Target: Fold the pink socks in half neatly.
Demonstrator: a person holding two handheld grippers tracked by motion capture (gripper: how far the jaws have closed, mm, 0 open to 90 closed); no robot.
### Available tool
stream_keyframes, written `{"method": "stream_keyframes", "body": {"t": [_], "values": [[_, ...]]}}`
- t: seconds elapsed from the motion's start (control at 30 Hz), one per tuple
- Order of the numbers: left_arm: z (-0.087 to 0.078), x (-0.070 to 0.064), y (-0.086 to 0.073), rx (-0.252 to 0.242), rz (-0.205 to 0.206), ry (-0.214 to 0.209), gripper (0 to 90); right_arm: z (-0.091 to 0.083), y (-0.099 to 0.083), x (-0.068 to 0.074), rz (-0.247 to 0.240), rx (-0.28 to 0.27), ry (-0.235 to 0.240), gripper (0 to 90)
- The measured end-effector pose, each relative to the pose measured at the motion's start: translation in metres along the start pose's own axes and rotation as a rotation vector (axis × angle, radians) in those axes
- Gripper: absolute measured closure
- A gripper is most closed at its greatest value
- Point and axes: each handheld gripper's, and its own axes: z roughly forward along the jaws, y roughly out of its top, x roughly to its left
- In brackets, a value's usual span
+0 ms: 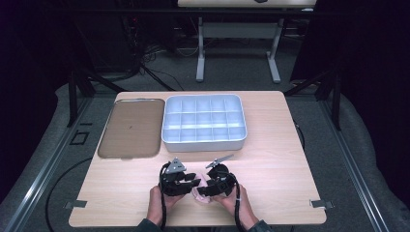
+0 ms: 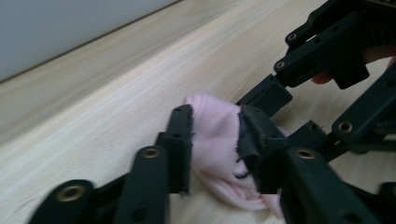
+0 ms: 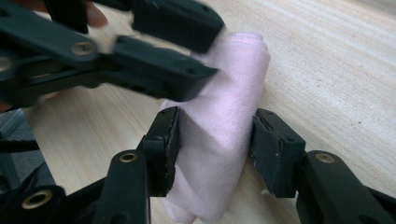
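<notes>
A small folded pink cloth (image 1: 199, 195) lies on the wooden table (image 1: 270, 159) near its front edge. Both grippers meet over it, held in a person's hands. In the left gripper view the cloth (image 2: 212, 123) is pinched between the two black jaws of my left gripper (image 2: 215, 149). The right gripper's jaws come in from the upper right and reach the same cloth. In the right gripper view my right gripper (image 3: 215, 151) is shut on the cloth (image 3: 229, 93), squeezing it at the middle. In the high view the left gripper (image 1: 192, 183) and right gripper (image 1: 204, 189) point toward each other.
A white box divided into several compartments (image 1: 203, 143) stands at the back middle of the table. A flat brown lid (image 1: 130, 128) lies to its left. The table's right half is bare wood. Another table's legs (image 1: 199, 53) stand on the floor behind.
</notes>
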Motion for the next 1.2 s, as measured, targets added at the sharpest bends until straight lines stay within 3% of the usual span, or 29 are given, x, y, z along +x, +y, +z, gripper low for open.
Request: {"method": "stream_keyframes", "body": {"t": [0.2,0.33,0.53,0.63,0.8,0.9,1.2], "values": [[-0.025,0.02,-0.013,-0.008,-0.046,0.111,31.8,0.0,0.003,-0.001,0.014,0.024,0.007,53.6],[-0.041,0.036,-0.027,0.014,-0.063,0.197,21.1,0.001,0.005,-0.001,0.004,0.04,0.005,54.1],[-0.058,0.056,-0.049,0.033,-0.11,0.29,14.9,0.001,0.009,0.001,-0.006,0.07,-0.011,55.3],[-0.062,0.06,-0.056,0.041,-0.11,0.323,14.4,0.001,0.01,0.003,-0.013,0.08,-0.014,56.9],[-0.059,0.061,-0.063,0.06,-0.103,0.346,10.8,0.001,0.009,-0.003,-0.004,0.076,0.028,59.9],[-0.058,0.063,-0.067,0.053,-0.101,0.354,10.0,0.0,0.01,-0.002,-0.035,0.081,0.028,66.2],[-0.059,0.07,-0.067,0.059,-0.057,0.312,8.5,-0.001,0.007,-0.001,-0.064,0.055,0.025,72.5]]}}
